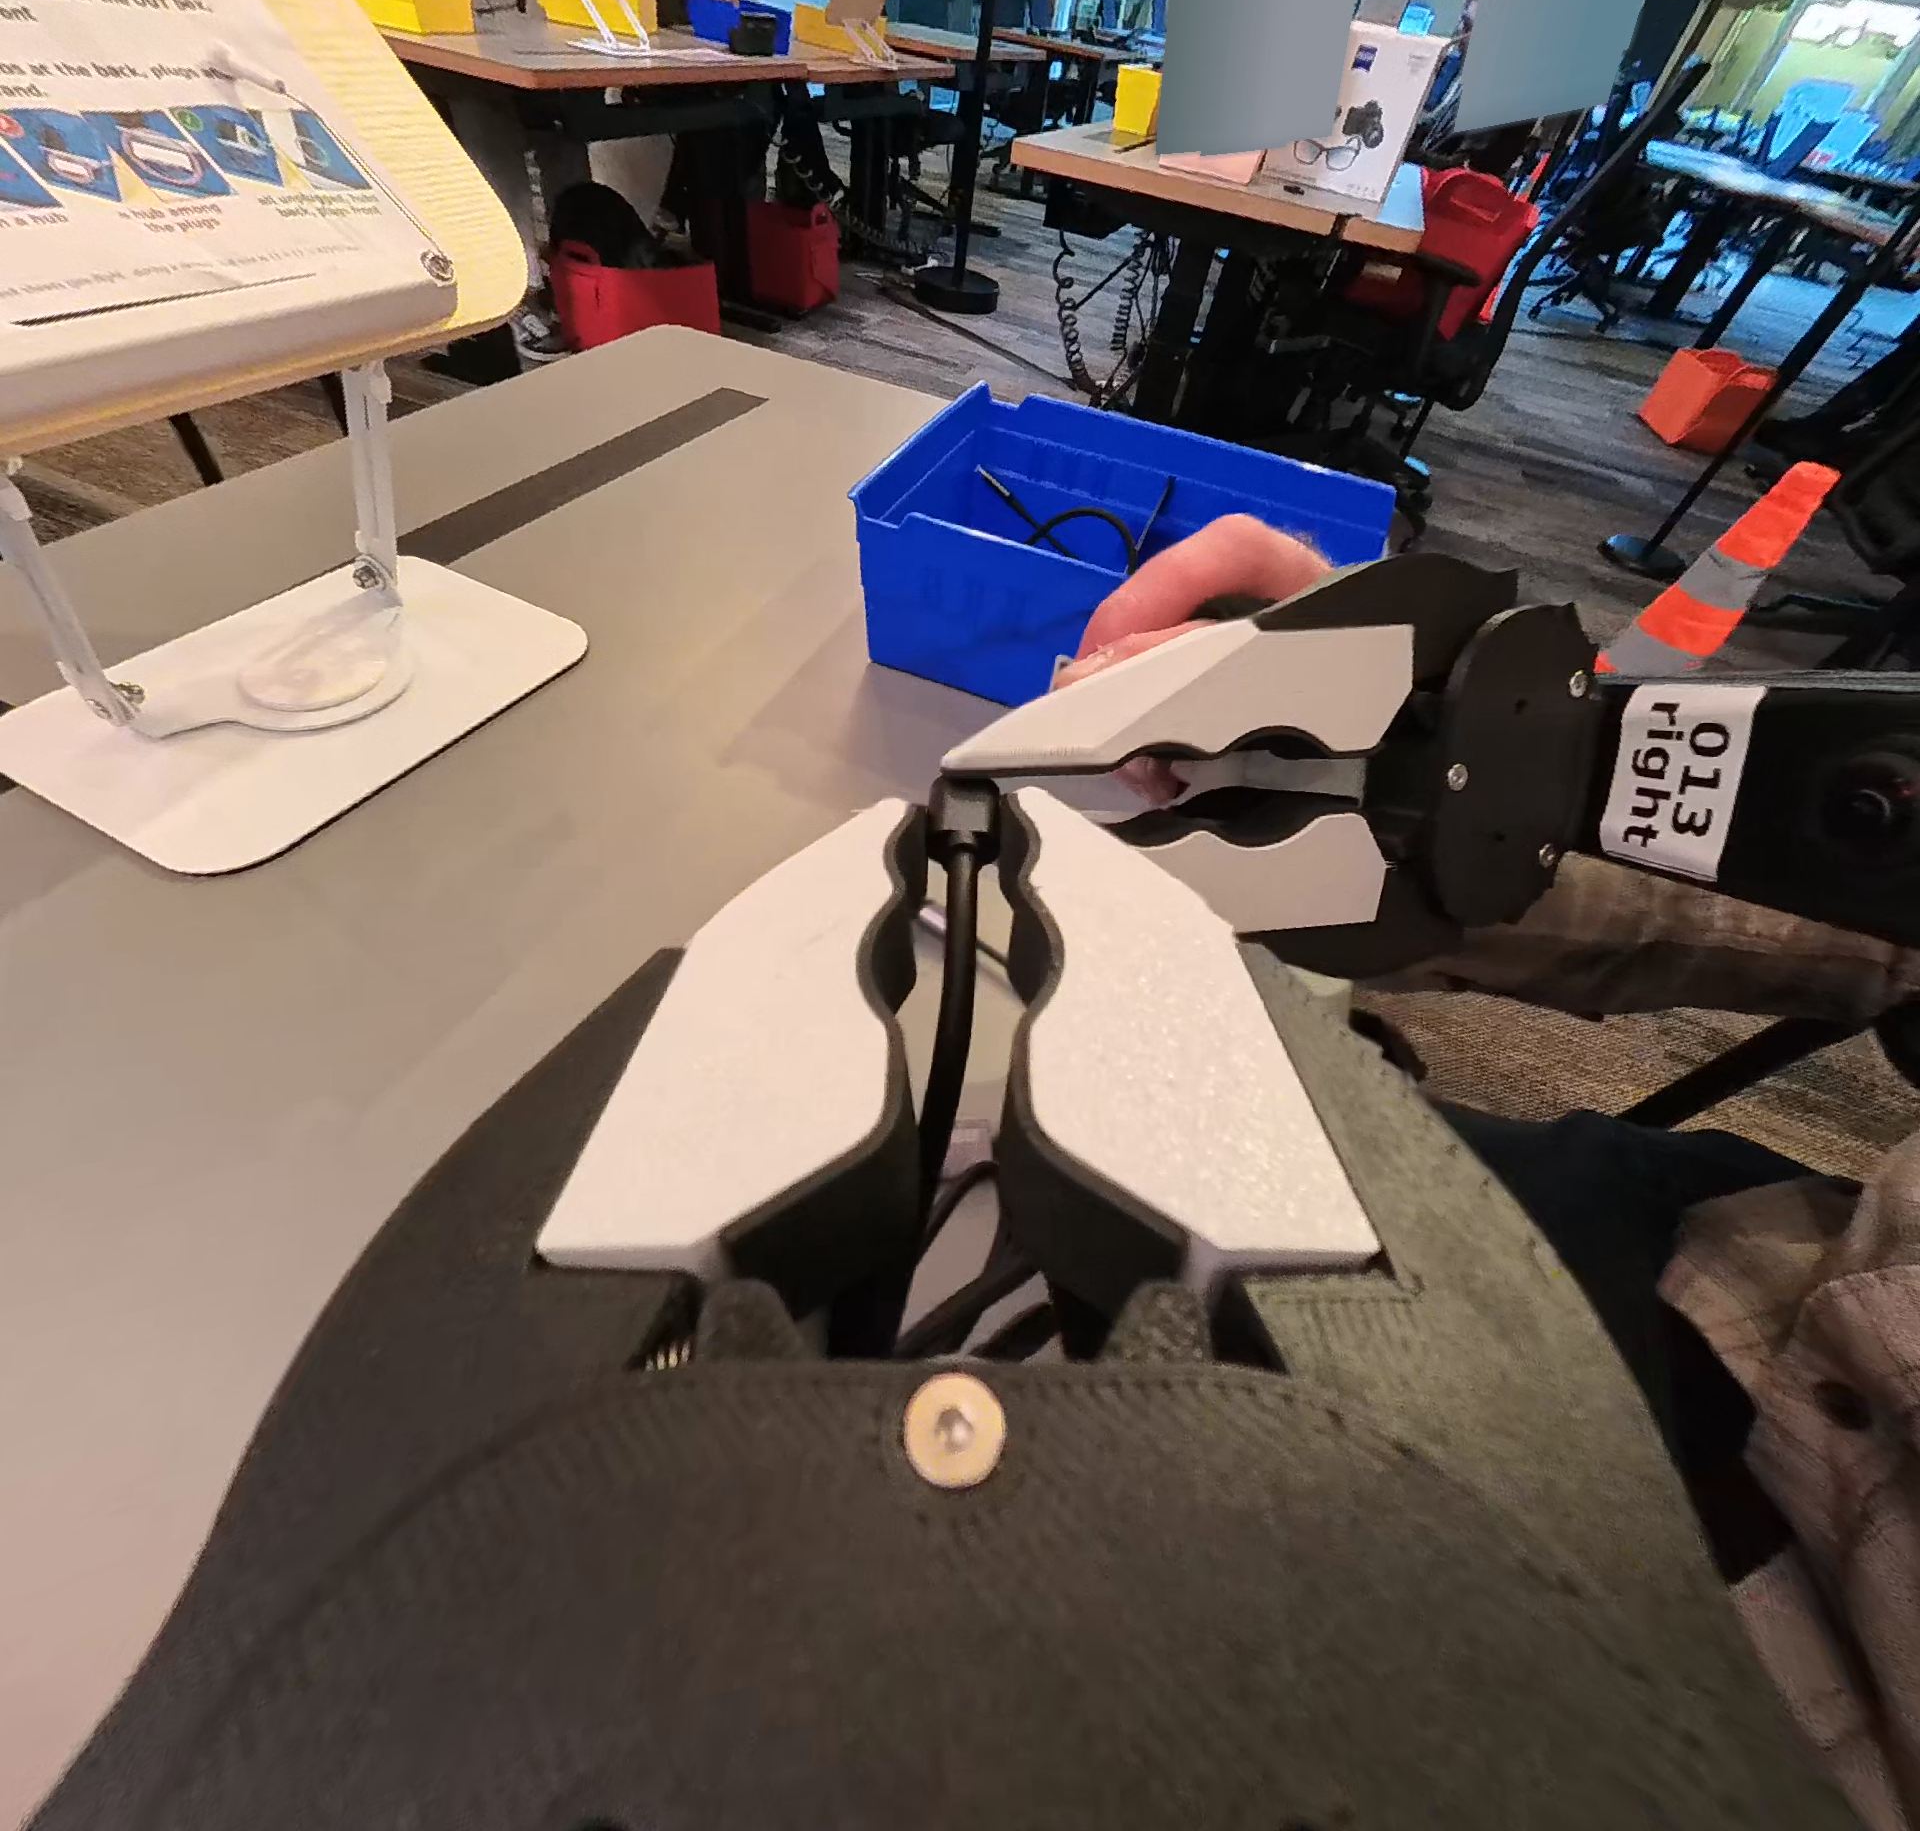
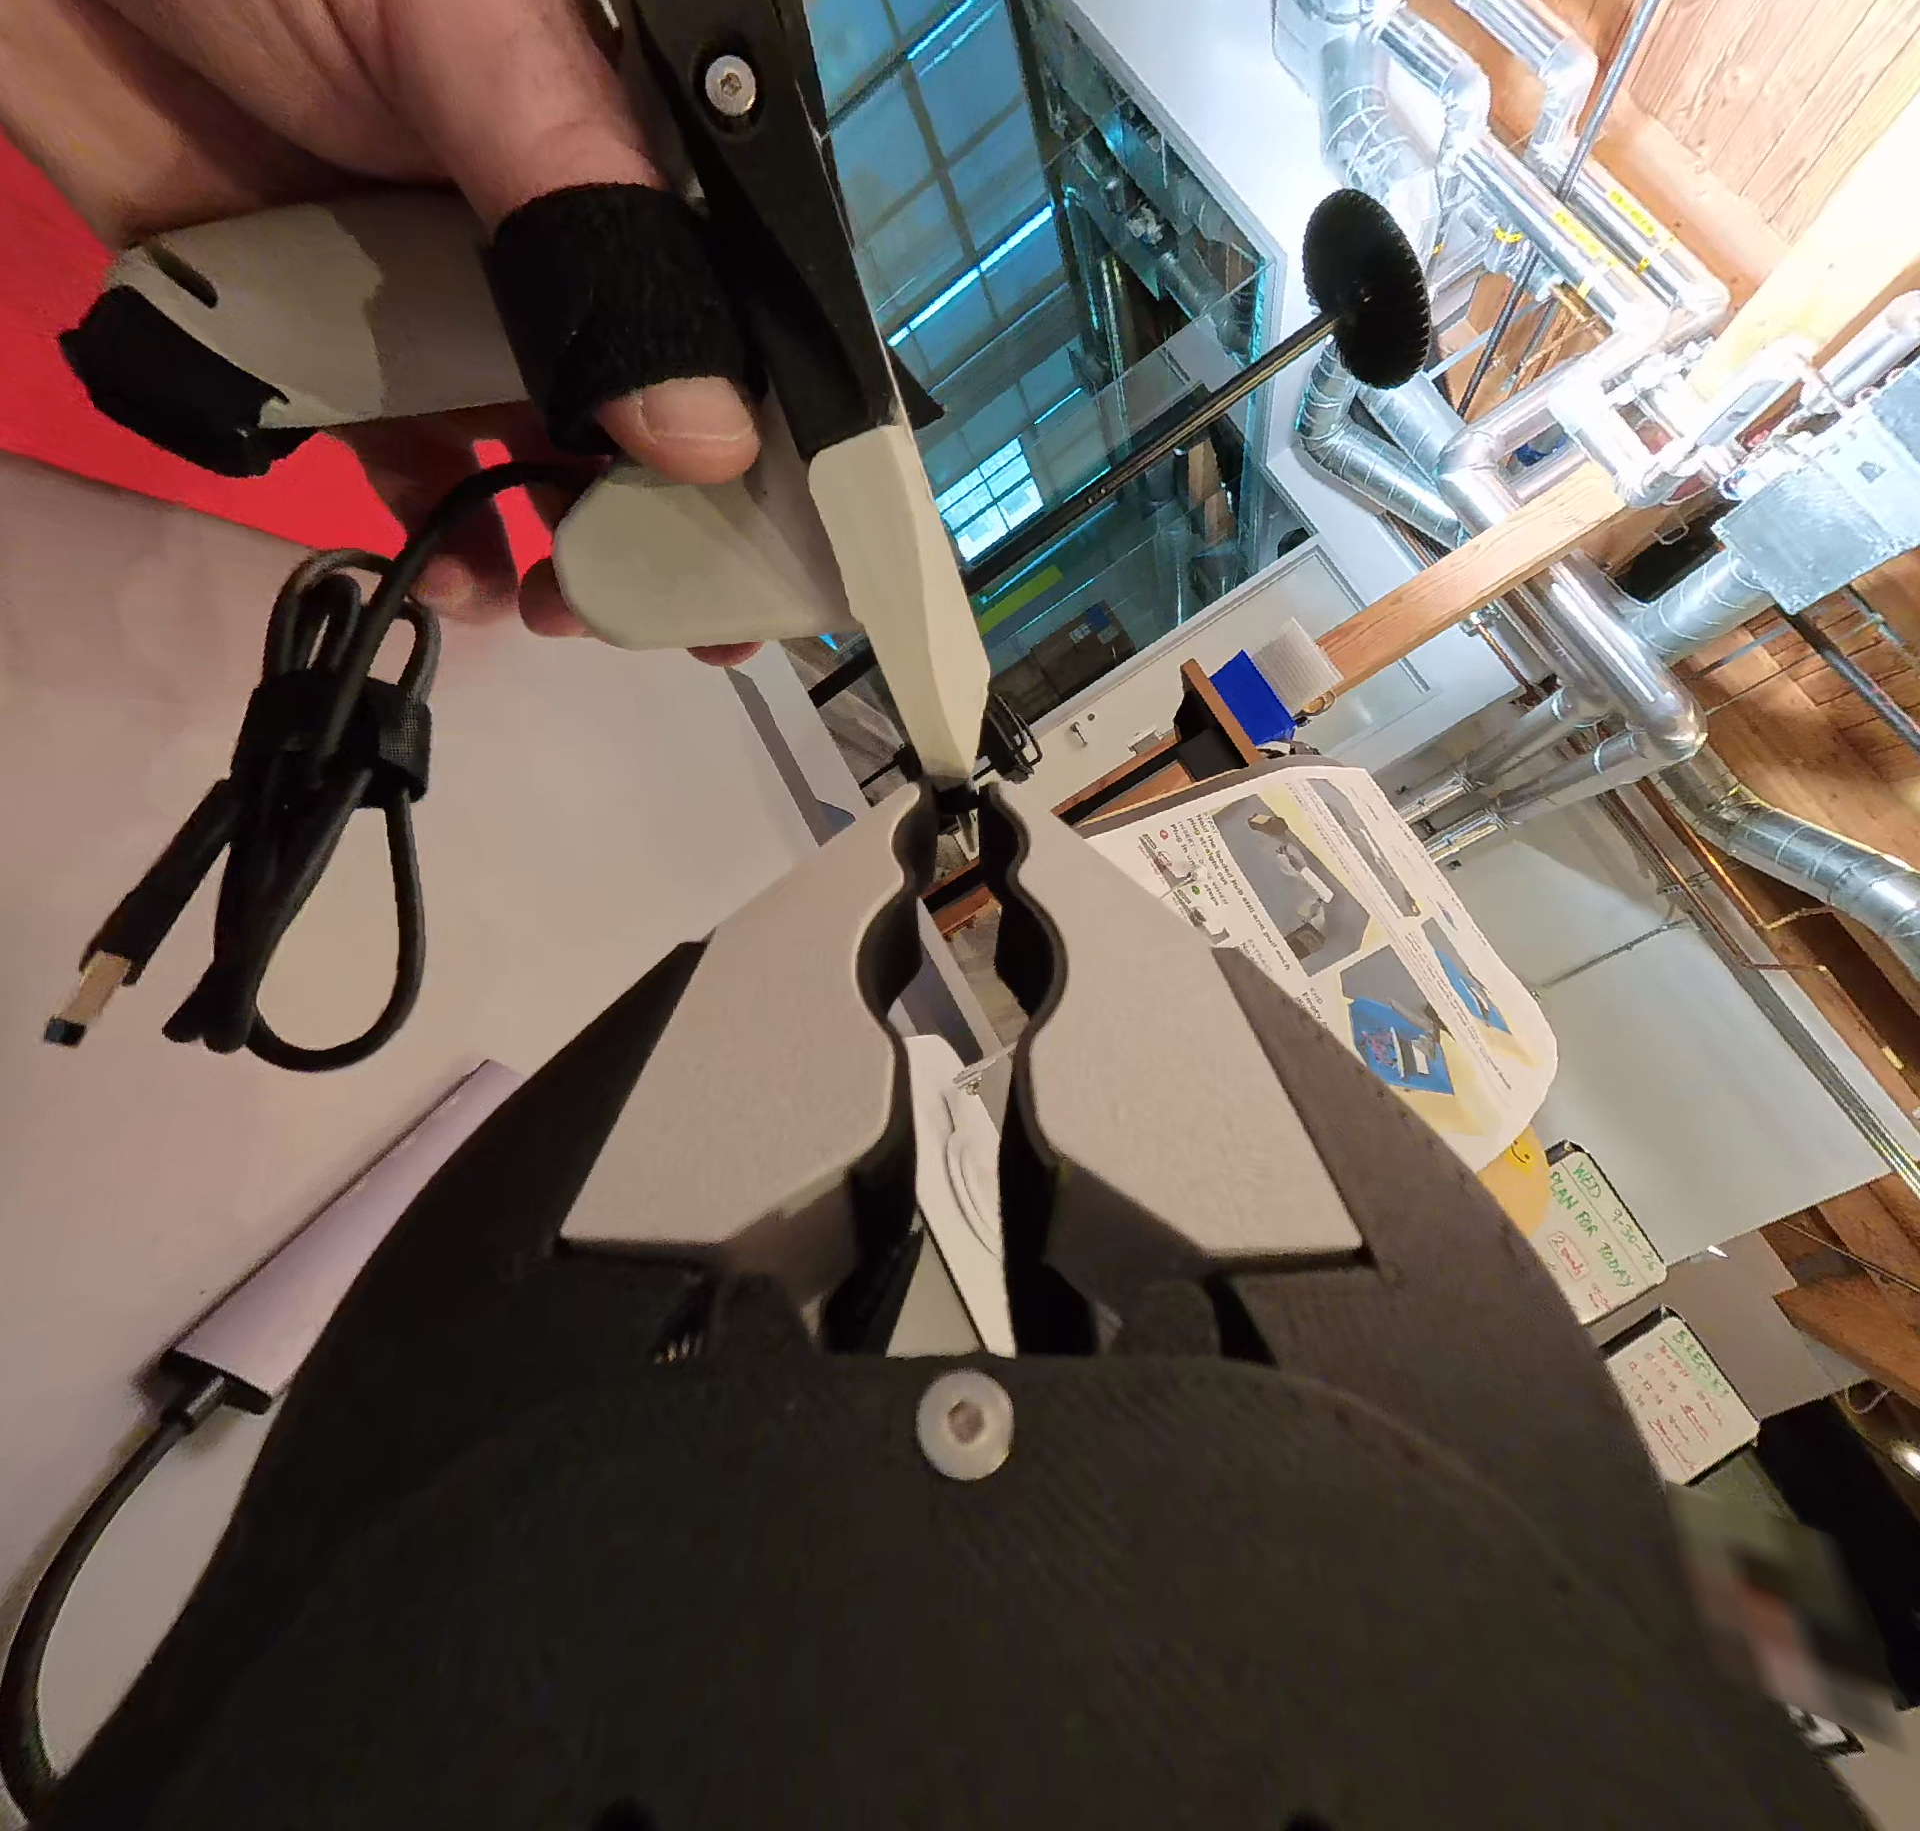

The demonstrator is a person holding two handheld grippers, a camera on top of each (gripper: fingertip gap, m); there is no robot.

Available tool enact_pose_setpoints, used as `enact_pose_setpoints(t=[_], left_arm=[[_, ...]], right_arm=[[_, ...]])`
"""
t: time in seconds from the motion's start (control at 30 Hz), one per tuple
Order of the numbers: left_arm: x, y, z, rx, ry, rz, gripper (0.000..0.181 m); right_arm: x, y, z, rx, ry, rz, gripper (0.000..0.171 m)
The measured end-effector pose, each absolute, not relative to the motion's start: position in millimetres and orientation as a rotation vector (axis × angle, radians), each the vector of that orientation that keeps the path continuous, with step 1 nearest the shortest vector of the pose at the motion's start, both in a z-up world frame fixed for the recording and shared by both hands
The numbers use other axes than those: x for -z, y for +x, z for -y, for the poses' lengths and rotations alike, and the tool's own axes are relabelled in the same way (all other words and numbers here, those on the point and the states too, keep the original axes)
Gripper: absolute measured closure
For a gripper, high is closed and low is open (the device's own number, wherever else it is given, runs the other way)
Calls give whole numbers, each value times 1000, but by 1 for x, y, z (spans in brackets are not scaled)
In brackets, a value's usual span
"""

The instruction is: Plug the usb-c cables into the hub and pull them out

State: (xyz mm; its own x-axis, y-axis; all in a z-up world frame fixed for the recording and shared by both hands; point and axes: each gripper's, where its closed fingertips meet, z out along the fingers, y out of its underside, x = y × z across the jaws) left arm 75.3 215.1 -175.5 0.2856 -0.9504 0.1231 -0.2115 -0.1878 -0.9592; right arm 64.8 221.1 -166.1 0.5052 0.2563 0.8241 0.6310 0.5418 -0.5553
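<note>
Above the desk (image 1: 312, 1002), the left gripper (image 1: 961, 810) pinched a black cable (image 1: 956, 950) by its plug, and the right gripper (image 2: 956, 794) pinched the same plug's tip.

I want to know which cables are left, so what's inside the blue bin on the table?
Inside the blue bin a thin black cable lies looped on the floor. The right gripper and the hand holding it cover the bin's near right corner, so anything there is hidden.
</note>
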Motion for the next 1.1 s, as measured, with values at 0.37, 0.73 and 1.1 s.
enact_pose_setpoints(t=[0.37, 0.73, 1.1], left_arm=[[181, 57, -233, 740, -1614, -1138, 169], [188, 49, -237, 565, -1584, -1244, 169], [192, 45, -240, 504, -1583, -1267, 169]], right_arm=[[172, 86, -232, 237, -1123, 1081, 169], [198, 105, -244, 160, -1328, 1133, 171], [263, 122, -236, -164, -1738, 1260, 139]])
